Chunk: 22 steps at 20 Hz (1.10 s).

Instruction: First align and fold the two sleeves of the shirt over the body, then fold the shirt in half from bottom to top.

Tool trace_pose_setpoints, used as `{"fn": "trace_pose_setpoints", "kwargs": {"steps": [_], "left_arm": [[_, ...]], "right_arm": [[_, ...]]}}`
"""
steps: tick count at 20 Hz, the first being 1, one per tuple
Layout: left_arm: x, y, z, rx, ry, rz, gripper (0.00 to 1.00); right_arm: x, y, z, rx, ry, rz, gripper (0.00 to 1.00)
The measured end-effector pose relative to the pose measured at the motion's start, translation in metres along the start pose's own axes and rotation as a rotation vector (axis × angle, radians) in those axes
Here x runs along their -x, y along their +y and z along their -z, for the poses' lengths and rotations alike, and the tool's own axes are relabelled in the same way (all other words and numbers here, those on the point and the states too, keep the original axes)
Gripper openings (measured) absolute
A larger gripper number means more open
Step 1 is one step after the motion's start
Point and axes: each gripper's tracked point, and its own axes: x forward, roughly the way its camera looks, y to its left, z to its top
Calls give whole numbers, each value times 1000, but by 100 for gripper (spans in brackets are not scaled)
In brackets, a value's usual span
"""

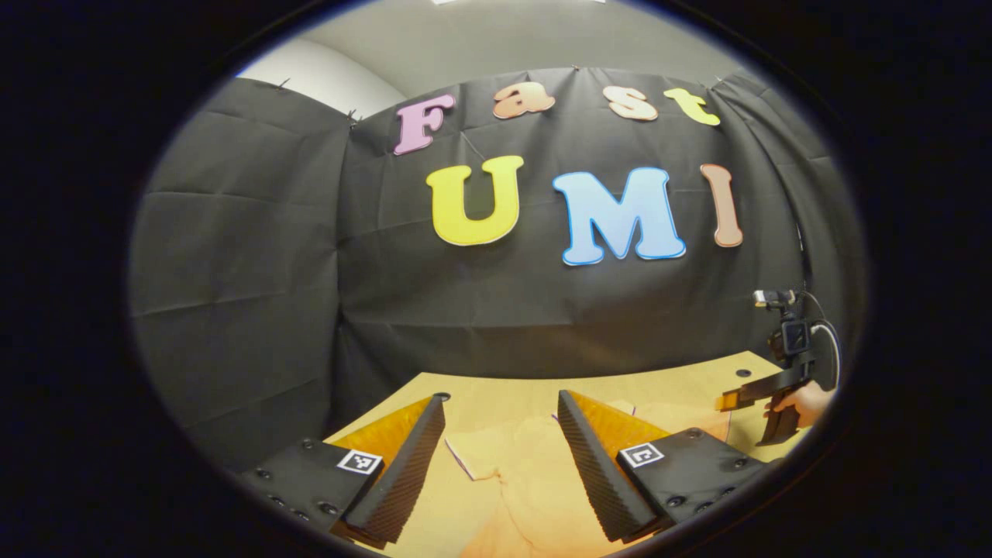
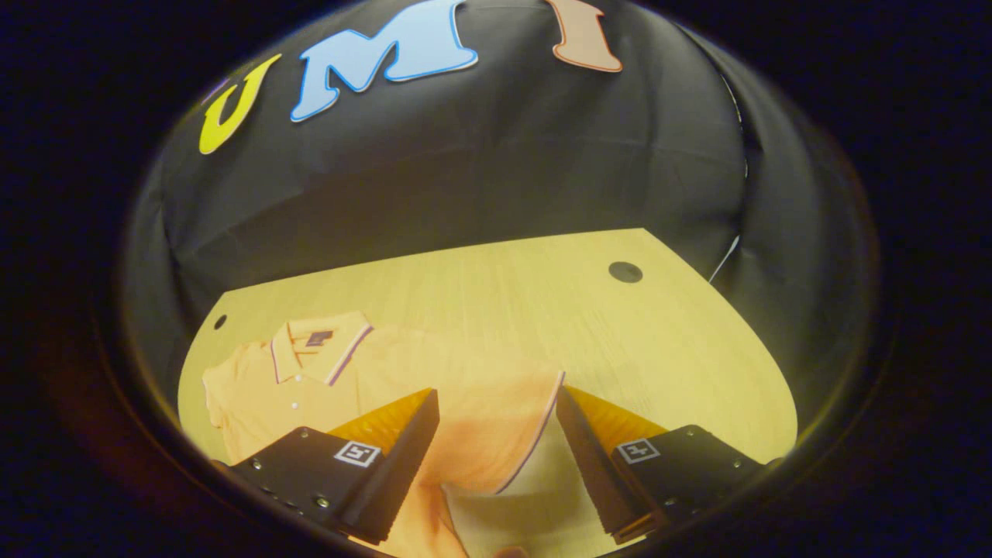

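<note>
Shirt (image 2: pixel 341 387) lies flat on the counter (image 2: pixel 620 341), collar toward the far edge, body running back toward the near edge, on the left half of the counter as the right gripper view frames it. Colour is close to the counter's own, so outlines are faint.

Progress, as a judgement: nothing is folded so far. In the right gripper view one short sleeve (image 2: pixel 504 434) is spread out sideways from the body, its striped cuff lying between that gripper's fingers. The opposite sleeve sits near the left edge of the counter and looks unfolded too, though it is small and hard to read. Both sleeve folds and the bottom-to-top fold remain.

Left tongs (image 1: pixel 500 457): jaws wide apart, gripping nothing, hovering over shirt fabric in the left gripper view; contact with the cloth cannot be told.

Right tongs (image 2: pixel 497 453): jaws wide apart, empty, poised above the sleeve cuff. The same gripper appears in the left gripper view off by the right edge of the counter, held by a hand (image 1: pixel 802 403).

Count: one shirt, two sleeves, one collar (image 2: pixel 318 353), three pale buttons below it as far as can be made out, two tongs, one hand in sight, two dark round holes in the counter near its far corners.
</note>
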Motion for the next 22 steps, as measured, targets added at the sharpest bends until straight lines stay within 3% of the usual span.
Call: {"fn": "trace_pose_setpoints", "kwargs": {"steps": [2,7,10,12,13,14,17,18,19,20,22], "left_arm": [[1,-1,1,-2,3,1,95],[10,-3,7,-9,7,-2,100],[10,0,9,-6,10,-4,96],[11,-1,9,-5,10,-2,100],[10,-1,10,-7,9,1,96],[11,-1,9,-8,7,3,100],[12,-3,11,-9,5,13,100],[12,-4,11,-10,6,15,96],[13,-3,11,-12,5,17,100],[12,-3,12,-13,5,18,100],[13,-2,12,-13,5,18,99]], "right_arm": [[-16,-11,8,44,28,47,95],[-37,-23,24,139,83,98,95],[-41,-22,30,165,96,91,94],[-42,-21,31,181,91,88,94],[-43,-21,31,184,95,89,94],[-43,-20,31,179,93,85,94],[-45,-20,31,139,103,70,94],[-45,-20,32,122,107,60,94],[-44,-17,33,100,118,41,94],[-45,-12,35,69,131,17,89],[-50,-11,36,47,134,19,68]]}}
